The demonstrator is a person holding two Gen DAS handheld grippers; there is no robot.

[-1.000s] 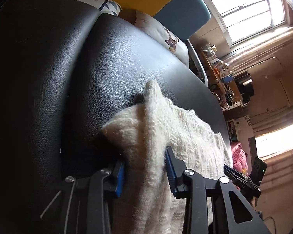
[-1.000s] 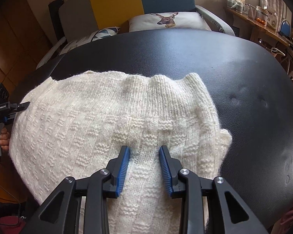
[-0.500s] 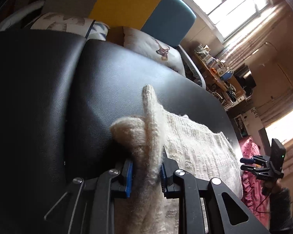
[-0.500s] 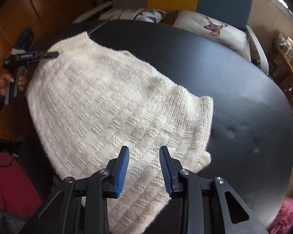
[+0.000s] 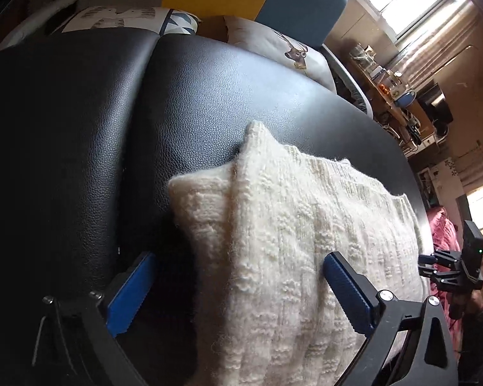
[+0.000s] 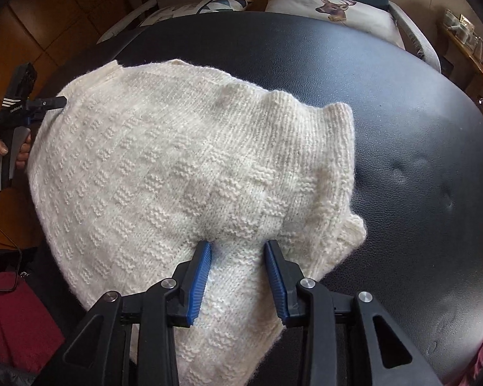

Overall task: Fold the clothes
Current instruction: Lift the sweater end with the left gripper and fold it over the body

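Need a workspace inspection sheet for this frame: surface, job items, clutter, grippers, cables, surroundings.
Surface: black leather top, dimpled at the right.
Job's things: one cream knit sweater, spread flat, near edge off the top.
Clutter: nothing seen on the top.
Grippers: left gripper jaws have just been opening, wide, astride the sweater corner without pressing; right gripper pinching a sweater fold.
Cables: thin cord by the left hand.
Surroundings: deer cushion, cluttered shelf, window.

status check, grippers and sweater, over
Left gripper jaws just opened wide, released. Right gripper pinching a fold of the white sweater. Sweater flat on black table. Nothing in the way.
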